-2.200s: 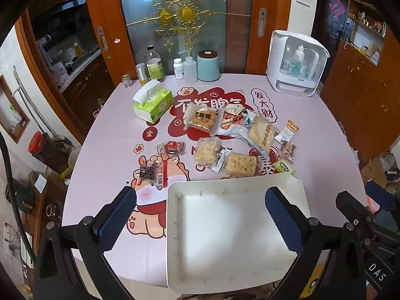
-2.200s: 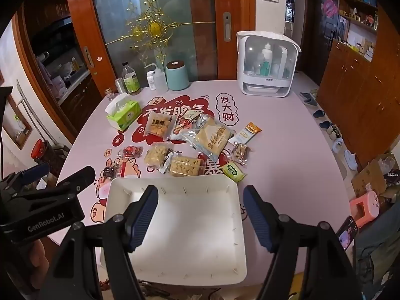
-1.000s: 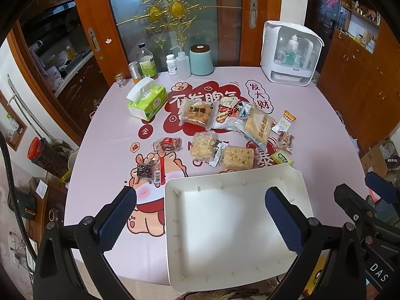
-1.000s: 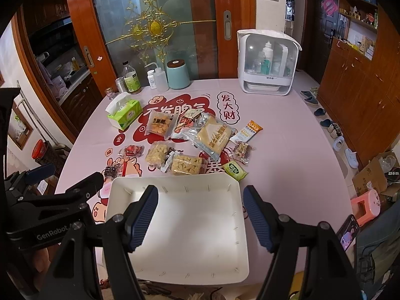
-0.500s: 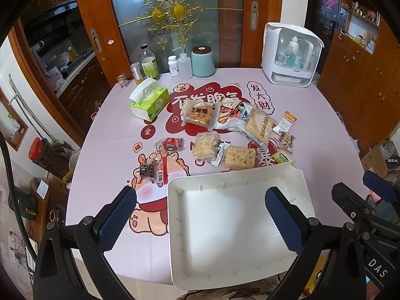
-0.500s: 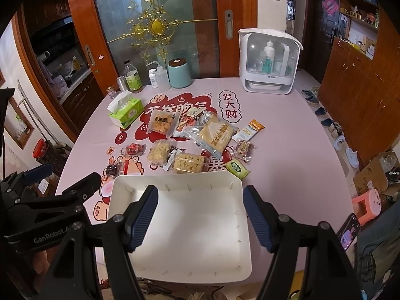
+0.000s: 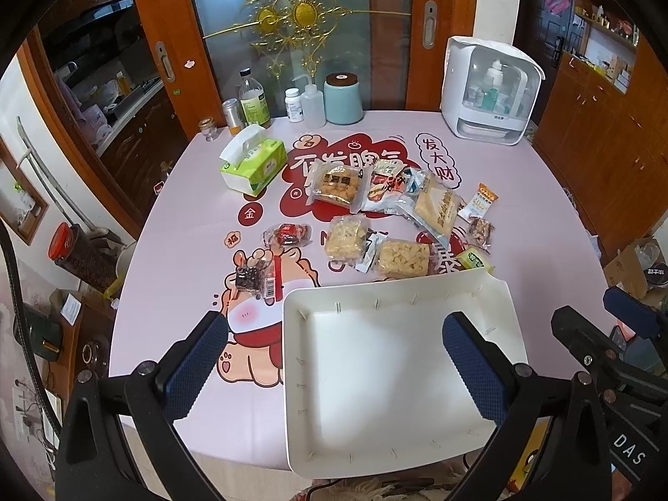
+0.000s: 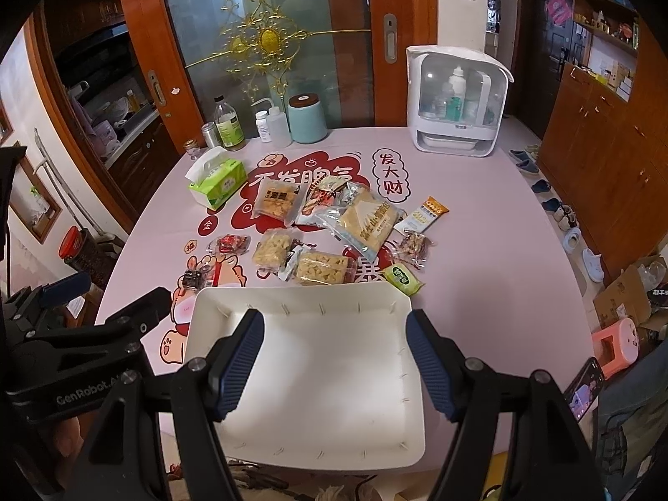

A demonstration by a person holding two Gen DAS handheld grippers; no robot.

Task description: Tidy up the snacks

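Many snack packets (image 8: 330, 229) clustered mid-surface, loose, some overlapping; green packet (image 8: 401, 278) at cluster's right, just beyond tray's far right corner. White tray (image 8: 317, 380) bare inside, at near edge of pink surface (image 8: 480, 250), overhanging it slightly. Tissue box (image 7: 254, 163) toward far left; bottles and teal canister (image 7: 343, 98) along far edge; white cabinet (image 8: 457, 102) at far right corner. Left tool (image 7: 334, 365) open, holding nothing, above tray's left side. Right tool (image 8: 334, 361) open, holding nothing, above tray.

The left tool (image 7: 336, 346), fingers spread, hovers over the white tray (image 7: 507, 304) beside the snack packets (image 7: 375, 217).
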